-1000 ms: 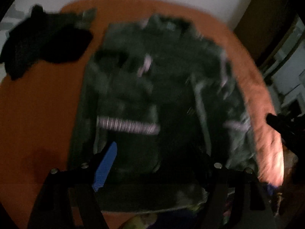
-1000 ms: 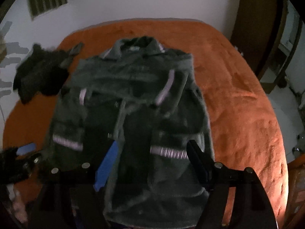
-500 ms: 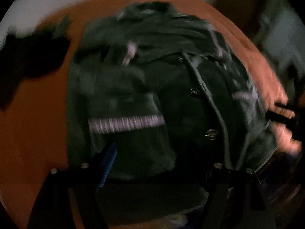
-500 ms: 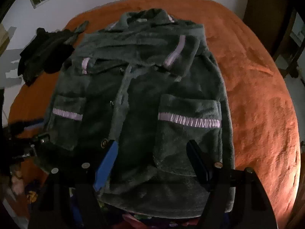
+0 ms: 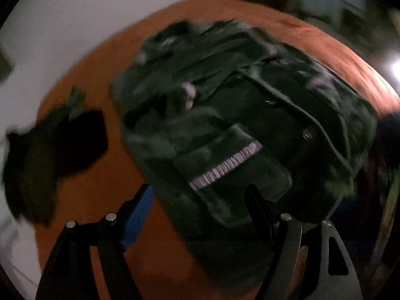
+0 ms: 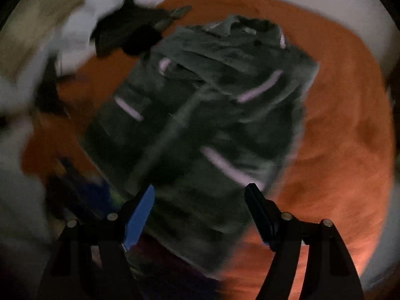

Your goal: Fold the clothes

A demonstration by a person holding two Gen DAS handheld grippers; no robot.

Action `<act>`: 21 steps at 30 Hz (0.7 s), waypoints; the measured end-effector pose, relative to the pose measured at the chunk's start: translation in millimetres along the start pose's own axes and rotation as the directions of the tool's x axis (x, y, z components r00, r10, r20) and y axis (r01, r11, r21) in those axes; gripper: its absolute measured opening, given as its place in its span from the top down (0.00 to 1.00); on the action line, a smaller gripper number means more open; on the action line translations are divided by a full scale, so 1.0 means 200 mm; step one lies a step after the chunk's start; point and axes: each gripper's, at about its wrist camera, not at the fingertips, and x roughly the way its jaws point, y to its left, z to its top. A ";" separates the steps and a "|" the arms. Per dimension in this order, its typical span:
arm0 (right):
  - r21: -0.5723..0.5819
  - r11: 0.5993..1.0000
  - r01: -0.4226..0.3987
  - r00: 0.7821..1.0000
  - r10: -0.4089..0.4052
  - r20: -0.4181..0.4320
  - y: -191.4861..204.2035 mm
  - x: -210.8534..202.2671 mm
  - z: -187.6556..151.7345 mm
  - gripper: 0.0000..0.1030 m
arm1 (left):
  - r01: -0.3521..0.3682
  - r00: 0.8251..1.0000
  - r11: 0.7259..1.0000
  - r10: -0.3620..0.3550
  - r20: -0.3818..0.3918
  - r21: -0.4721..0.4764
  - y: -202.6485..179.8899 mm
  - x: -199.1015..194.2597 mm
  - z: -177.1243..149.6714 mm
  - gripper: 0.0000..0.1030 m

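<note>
A dark green fleece jacket with pale lilac trim lies spread flat on an orange bedspread, its sleeves crossed over the chest. The same jacket fills the middle of the right wrist view, tilted. My left gripper hovers open above the jacket's lower left pocket, nothing between its fingers. Over the jacket's bottom hem, my right gripper is also open and empty. Both views are blurred by motion.
A heap of dark clothing lies on the bedspread left of the jacket, also visible as the dark heap in the right wrist view. A pale wall runs behind the bed. Dim furniture stands at the right.
Both views have rolled, so the jacket now appears tilted, clockwise in the left view and the other way in the right. Both grippers shifted sideways over the jacket and stayed open.
</note>
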 end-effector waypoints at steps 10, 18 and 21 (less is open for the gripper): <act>-0.250 0.955 0.163 0.980 -0.186 -0.073 0.05 0.28 -0.53 0.28 | 0.048 0.994 0.971 -0.024 -0.102 0.233 -0.38 0.14 -0.40 0.26; -0.486 0.819 0.305 0.947 -0.315 0.064 0.40 0.42 -0.77 0.29 | -0.045 0.995 0.942 0.073 -0.071 0.331 -0.55 0.20 -0.54 0.26; -0.516 0.794 0.322 0.938 -0.341 0.059 0.43 0.46 -0.84 0.29 | -0.068 0.994 0.944 0.093 -0.061 0.322 -0.55 0.23 -0.58 0.26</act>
